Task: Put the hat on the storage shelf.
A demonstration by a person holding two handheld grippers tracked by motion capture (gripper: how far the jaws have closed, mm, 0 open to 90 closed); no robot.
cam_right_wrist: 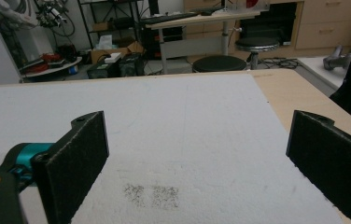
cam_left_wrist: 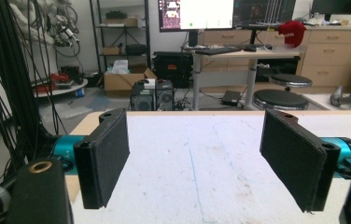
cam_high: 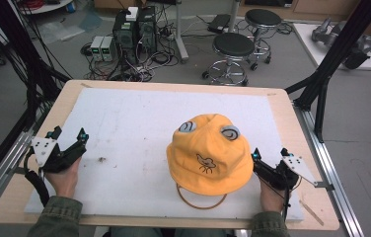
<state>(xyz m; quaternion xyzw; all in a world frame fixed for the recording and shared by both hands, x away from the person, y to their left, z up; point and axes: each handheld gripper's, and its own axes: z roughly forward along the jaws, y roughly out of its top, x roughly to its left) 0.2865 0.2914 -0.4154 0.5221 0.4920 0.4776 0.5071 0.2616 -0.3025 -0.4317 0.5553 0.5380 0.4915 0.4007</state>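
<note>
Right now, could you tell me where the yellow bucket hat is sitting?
In the high view the yellow bucket hat rests on the white mat, right of centre near the front edge, close beside the right gripper and far from the left gripper.

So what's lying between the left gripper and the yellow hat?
Bare white mat apart from a small dark speck, in the high view, between left gripper and hat.

Left gripper (cam_high: 68, 134): resting in the person's left hand (cam_high: 64, 177) well to the left of the yellow hat (cam_high: 209, 153), jaws standing wide apart and gripping nothing. Right gripper (cam_high: 270, 154): sitting in the right hand (cam_high: 271, 195) just beside the hat's right brim, jaws likewise spread wide and gripping nothing. Both forearms are entering in olive sleeves (cam_high: 54, 217), nearer the person than the hat.
</note>
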